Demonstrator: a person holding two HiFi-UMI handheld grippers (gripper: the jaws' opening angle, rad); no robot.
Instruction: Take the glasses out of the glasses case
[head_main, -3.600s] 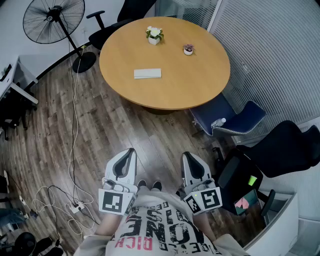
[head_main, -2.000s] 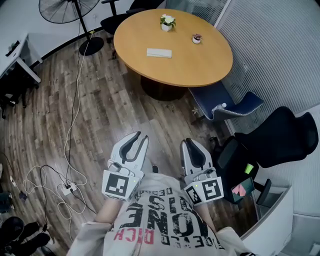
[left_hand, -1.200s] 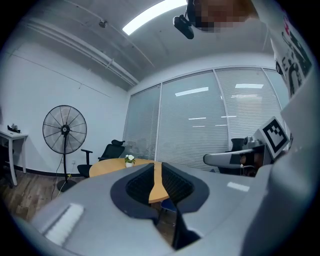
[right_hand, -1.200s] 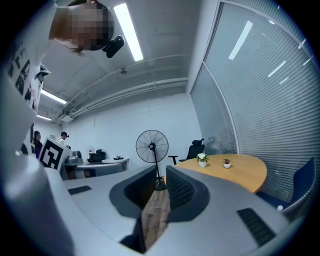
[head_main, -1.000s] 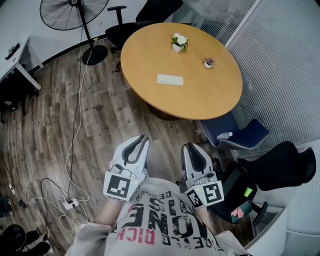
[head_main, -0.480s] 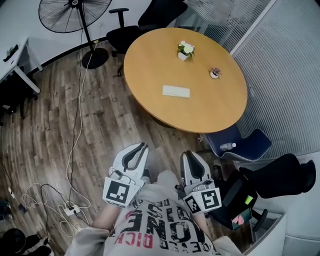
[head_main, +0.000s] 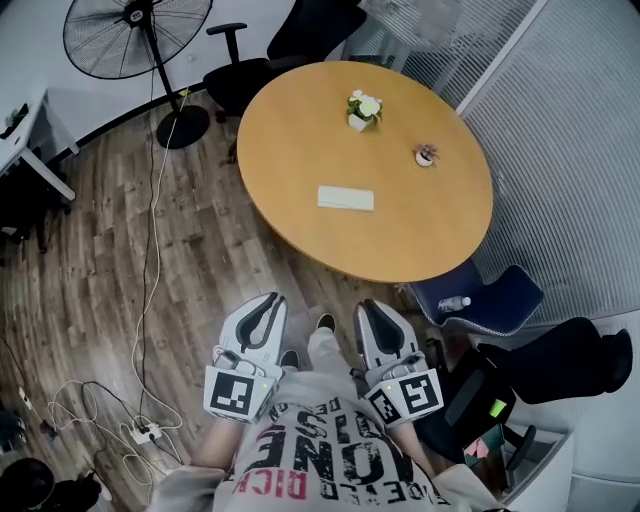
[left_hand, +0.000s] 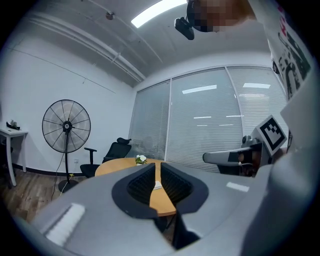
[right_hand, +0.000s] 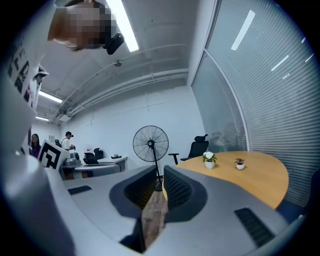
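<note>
Nearest, both tools are held level at the person's waist, over the wooden floor (head_main: 120, 250). The left tongs (head_main: 268, 300) have just been narrowing and now stand released at a slim gap with nothing between them; along them the left gripper view shows only bare tabletop ahead. The right tongs (head_main: 373, 306) are clenched on nothing.

Further out, the round tabletop (head_main: 290, 130) lies closer than it did a few seconds ago and fills more of the head view (a shoe shows between the two tools, so the person appears to be mid-stride). It is not yet within reach.

The glasses case (head_main: 346, 198), a pale flat oblong, lies shut near the middle of the tabletop, towards its near side, with nobody touching it. Beyond it stand a white flower pot (head_main: 362, 108) and, to the right, a small plant pot (head_main: 427, 155), both well apart from it. A standing fan (head_main: 110, 35) is far left.

So the task has hardly begun: the approach comes first, and the right tongs must open before any grasp.
</note>
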